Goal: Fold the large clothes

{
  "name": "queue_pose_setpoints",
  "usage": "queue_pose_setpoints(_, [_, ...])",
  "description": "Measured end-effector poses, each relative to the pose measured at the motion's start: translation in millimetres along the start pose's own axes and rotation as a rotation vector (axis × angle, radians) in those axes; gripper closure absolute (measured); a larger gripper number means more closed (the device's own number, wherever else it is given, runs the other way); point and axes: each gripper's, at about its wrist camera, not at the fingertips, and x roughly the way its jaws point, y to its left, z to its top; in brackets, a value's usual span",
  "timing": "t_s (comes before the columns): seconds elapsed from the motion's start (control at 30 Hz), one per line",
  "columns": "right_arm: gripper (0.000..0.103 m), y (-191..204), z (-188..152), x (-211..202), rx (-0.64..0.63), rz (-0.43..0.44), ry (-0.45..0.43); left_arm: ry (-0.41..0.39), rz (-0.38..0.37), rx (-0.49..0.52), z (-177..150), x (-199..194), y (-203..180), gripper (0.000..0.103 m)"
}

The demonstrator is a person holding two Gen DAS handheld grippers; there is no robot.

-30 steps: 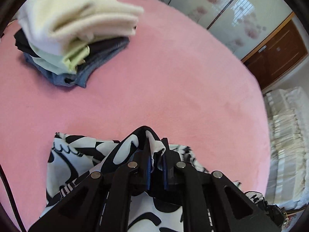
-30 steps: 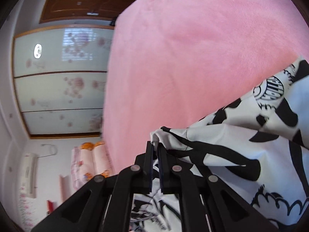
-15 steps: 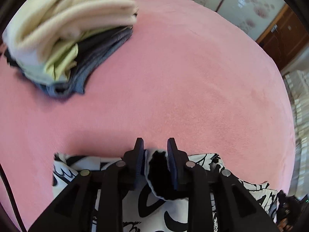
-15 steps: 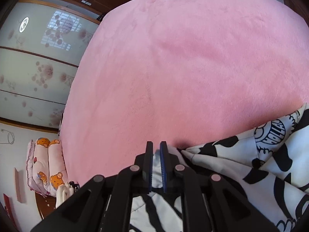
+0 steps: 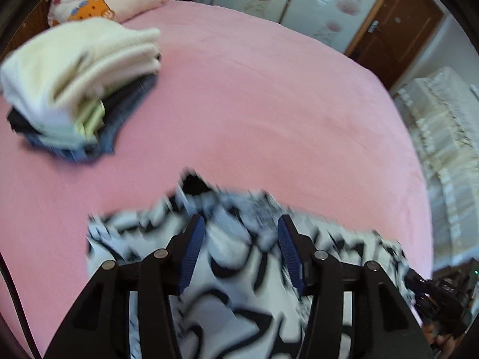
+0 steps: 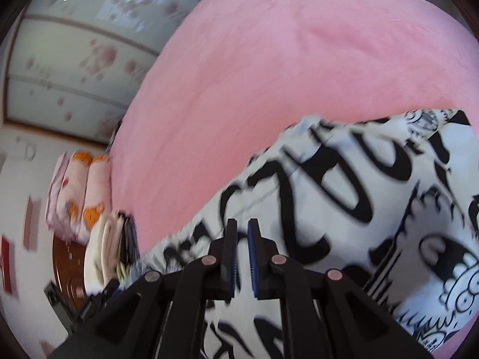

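We are letting go on the left: the left tool has just been opening, its blue pads now standing well apart with nothing pinched between them. A second ago it was clamped on a raised corner of the black-and-white printed garment; that corner is now lying flat on the pink bed, under and ahead of the tool.

The right tool is sitting nearly together, only a thin gap showing between its pads. Earlier a fold of the garment was pinched in it; now we are seeing no cloth in the gap, so we are reading it as released too, closed on nothing. Both views are blurred, so the hands are moving.

For the task: we are judging this fold as laid down, garment resting on the near part of the bed, well apart from the stack of folded clothes by the pillows. Next we are likely needing a fresh grip on an edge for another fold, or a transfer to the stack.
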Motion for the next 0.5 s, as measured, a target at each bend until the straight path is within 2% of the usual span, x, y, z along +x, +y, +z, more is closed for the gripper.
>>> queue_pose_setpoints(0.13, [0.095,21,-47,-7,-0.226,0.016,0.013,0.070,-0.037,0.027,-50,-1,-4,0.054])
queue_pose_setpoints(0.2, [0.098,25,-67,-9,-0.278,0.040,0.024,0.107,-0.069,0.058,-68,-1,-11,0.077])
queue_pose_setpoints(0.3, [0.099,28,-103,-14,-0.336,0.068,0.037,0.178,-0.105,0.104,-100,0,-23,0.089])
queue_pose_setpoints(0.4, [0.100,34,-127,-17,-0.411,0.041,0.058,0.231,-0.173,0.120,-123,-1,-36,0.094])
queue_pose_setpoints(0.5, [0.100,37,-144,-20,-0.493,0.021,0.072,0.248,-0.214,0.147,-143,-8,-53,0.095])
